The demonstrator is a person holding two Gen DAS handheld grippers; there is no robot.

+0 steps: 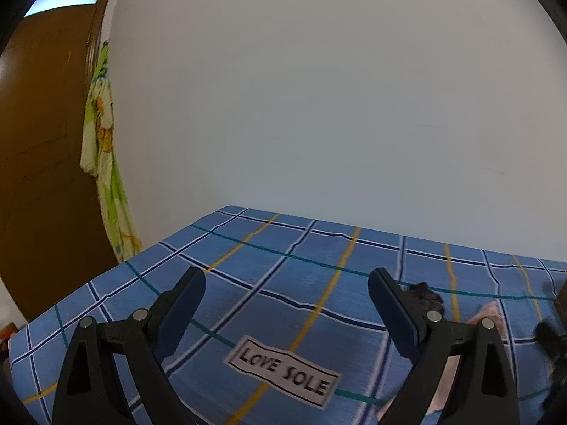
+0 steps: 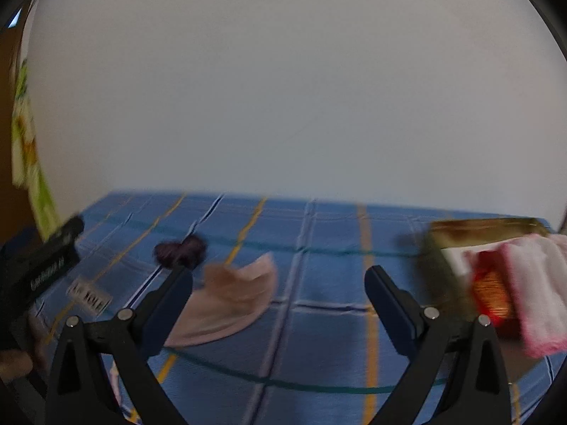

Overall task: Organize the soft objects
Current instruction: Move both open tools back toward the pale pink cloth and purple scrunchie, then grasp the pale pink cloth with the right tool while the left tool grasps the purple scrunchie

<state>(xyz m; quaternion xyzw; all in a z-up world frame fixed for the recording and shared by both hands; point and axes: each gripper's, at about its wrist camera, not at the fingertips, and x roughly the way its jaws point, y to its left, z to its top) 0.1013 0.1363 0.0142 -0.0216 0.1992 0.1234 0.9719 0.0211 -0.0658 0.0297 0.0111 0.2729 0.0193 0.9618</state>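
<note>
A pale pink cloth (image 2: pixel 234 301) lies flat on the blue plaid bed sheet (image 2: pixel 319 318), just ahead of my right gripper's left finger. A dark purple fluffy item (image 2: pixel 180 249) sits behind it. My right gripper (image 2: pixel 280 276) is open and empty above the sheet. At the right stands a box (image 2: pixel 485 248) with a pink towel (image 2: pixel 535 290) draped over its near side. My left gripper (image 1: pixel 287 279) hovers open and empty over the sheet (image 1: pixel 283 276); the purple item (image 1: pixel 427 295) and pink cloth (image 1: pixel 490 313) peek out behind its right finger.
A white wall backs the bed. A brown wooden door (image 1: pixel 46 148) with a green and yellow patterned cloth (image 1: pixel 102 156) hanging by it stands at the left. A "LOVE SOLE" label (image 1: pixel 283 372) is printed on the sheet. The left gripper's body (image 2: pixel 39 269) shows at the right view's left edge.
</note>
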